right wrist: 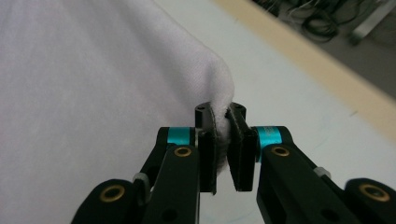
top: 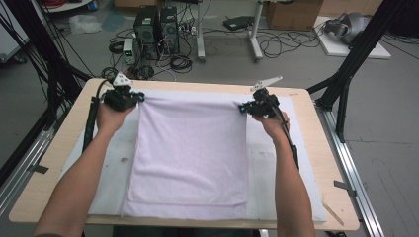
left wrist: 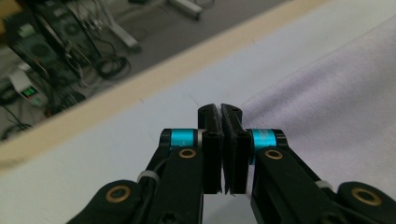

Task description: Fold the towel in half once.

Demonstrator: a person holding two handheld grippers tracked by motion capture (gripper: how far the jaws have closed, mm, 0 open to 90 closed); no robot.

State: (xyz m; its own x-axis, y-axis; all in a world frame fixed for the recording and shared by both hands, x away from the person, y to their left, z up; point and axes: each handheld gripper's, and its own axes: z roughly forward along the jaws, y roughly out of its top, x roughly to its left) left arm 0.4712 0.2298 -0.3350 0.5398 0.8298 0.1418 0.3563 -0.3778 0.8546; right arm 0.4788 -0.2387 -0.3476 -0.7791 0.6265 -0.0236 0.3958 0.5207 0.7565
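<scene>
From the high view, your pale lilac terry towel (top: 190, 153) lies spread flat over a white cloth mat (top: 111, 173) on the light wooden desk (top: 49, 182), and you hold it by its two far corners: the left hand-held gripper (top: 141, 97) at the far left corner, the right hand-held gripper (top: 242, 107) at the far right one. It looks soft, light and limp, so expect it to sag and drape between your hands rather than keep any shape; a corner is the sensible place to hold it.

Along the left gripper view, the left hand-held gripper (left wrist: 220, 112) has its jaws pressed together, with the towel (left wrist: 327, 102) meeting them from the right side; the pinch looks thin there, so it could slip.

Along the right gripper view, the right hand-held gripper (right wrist: 220, 112) pinches a bunched fold of the towel (right wrist: 93, 84) between its pads, a fuller bite, and the fabric falls away in a smooth slope towards the mat.
</scene>
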